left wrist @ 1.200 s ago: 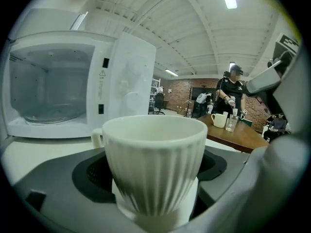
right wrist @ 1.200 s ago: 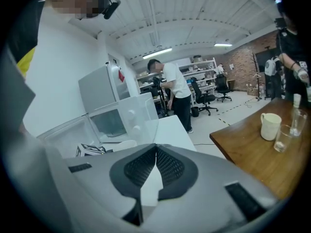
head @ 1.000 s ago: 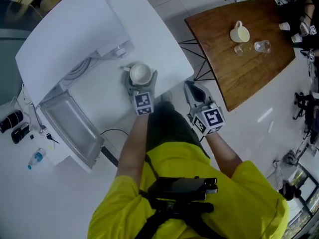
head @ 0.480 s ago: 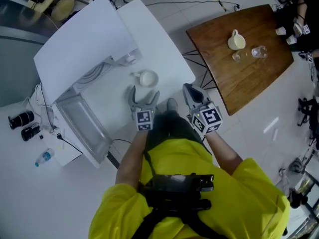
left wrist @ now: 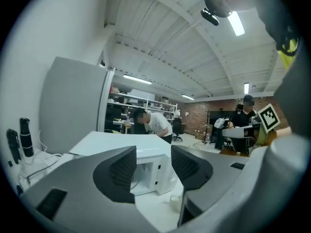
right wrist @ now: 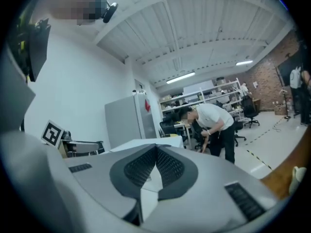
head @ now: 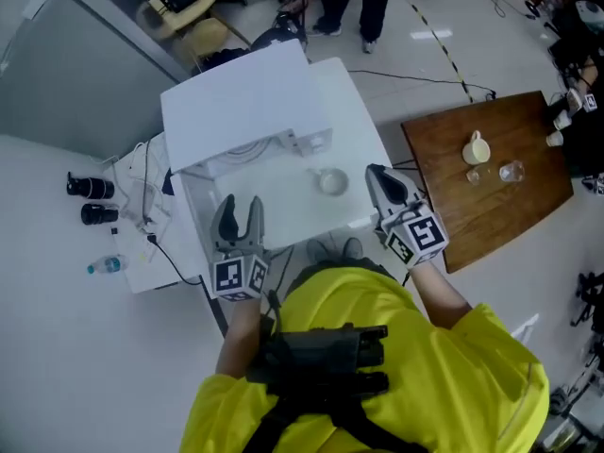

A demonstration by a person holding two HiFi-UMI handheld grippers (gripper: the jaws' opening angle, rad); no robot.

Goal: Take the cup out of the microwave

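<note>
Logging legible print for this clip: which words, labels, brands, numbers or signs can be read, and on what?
No text is legible anywhere.
On the square markers: patterns only, no letters.
On the grey cabinet, a red sign: too small to read.
On the bottle, a label: too small to read.

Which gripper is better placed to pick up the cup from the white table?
Probably the right gripper: it appears nearer the cup, though shut. The left gripper, closing and empty, is farther.
</note>
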